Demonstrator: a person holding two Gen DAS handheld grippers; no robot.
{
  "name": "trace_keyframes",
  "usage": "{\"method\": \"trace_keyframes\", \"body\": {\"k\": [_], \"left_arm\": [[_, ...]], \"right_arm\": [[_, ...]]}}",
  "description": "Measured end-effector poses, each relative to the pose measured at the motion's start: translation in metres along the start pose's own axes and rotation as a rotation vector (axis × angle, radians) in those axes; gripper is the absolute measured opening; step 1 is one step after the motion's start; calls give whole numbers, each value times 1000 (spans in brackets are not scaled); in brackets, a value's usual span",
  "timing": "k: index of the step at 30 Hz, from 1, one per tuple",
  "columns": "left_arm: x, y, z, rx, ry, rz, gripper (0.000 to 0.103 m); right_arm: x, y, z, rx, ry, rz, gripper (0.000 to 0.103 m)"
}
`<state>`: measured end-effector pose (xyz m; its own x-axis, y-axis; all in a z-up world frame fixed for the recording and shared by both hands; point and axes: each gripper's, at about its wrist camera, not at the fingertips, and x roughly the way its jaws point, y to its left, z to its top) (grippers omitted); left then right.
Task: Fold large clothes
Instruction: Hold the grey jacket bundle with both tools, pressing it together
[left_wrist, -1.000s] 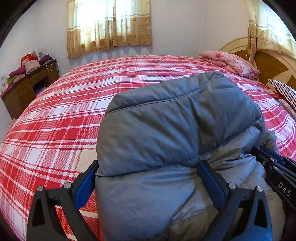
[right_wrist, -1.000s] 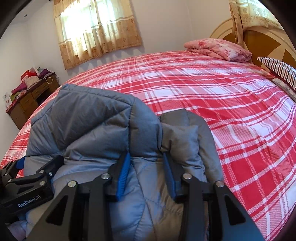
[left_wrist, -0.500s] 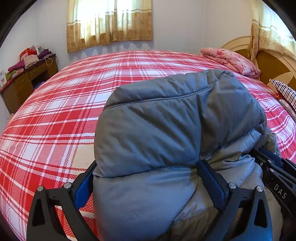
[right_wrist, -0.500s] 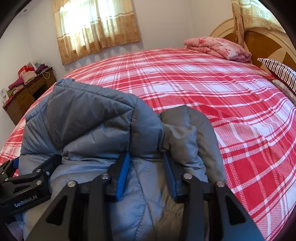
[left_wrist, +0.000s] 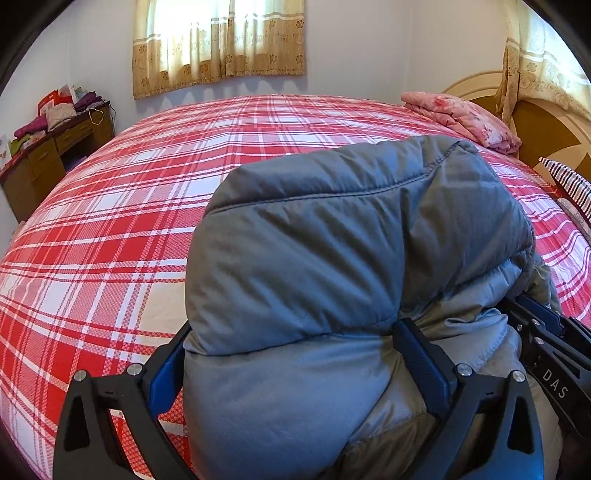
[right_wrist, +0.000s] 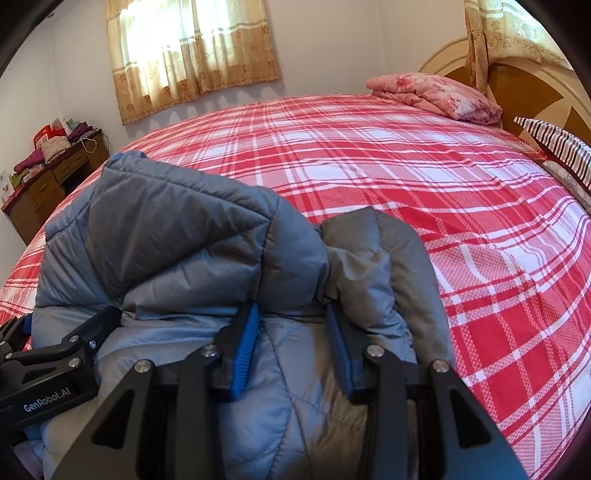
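- At the lower centre of both wrist views, I have the jacket (left_wrist: 332, 266) bunched up and carried over the bed (left_wrist: 110, 229).
- My left gripper (left_wrist: 291, 362) is spread wide around a thick puffy fold, its blue pads pressed into either side; I judge the wide hold is needed because the padding is so bulky.
- My right gripper (right_wrist: 291, 347) pinches a narrower quilted section, the jaws closer together, just beside the left one at the lower left of its frame.
- I hold the two side by side, probably so the folded bundle stays together while I set it down.
- The blanket (right_wrist: 436, 94) and pillow (right_wrist: 554, 147) sit at the upper right, well apart from the jacket.
- A desk (left_wrist: 48, 155) stands at the left edge.
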<state>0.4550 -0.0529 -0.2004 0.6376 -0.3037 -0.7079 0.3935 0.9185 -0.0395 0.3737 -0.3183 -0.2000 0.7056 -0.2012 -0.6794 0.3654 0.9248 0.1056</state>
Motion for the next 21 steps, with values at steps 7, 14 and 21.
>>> {"method": "trace_keyframes", "body": {"k": [7,14,21], "left_arm": [[0,1,-1,1,1,1,102],[2,4,-2,2,4,3,102],[3,6,-1,3,7,4,102]], "right_arm": [[1,3,0,-9,3,-14,42],[1,2,0,-11,3,-17,42],[2,4,-1,-11,3,-17,42]]}}
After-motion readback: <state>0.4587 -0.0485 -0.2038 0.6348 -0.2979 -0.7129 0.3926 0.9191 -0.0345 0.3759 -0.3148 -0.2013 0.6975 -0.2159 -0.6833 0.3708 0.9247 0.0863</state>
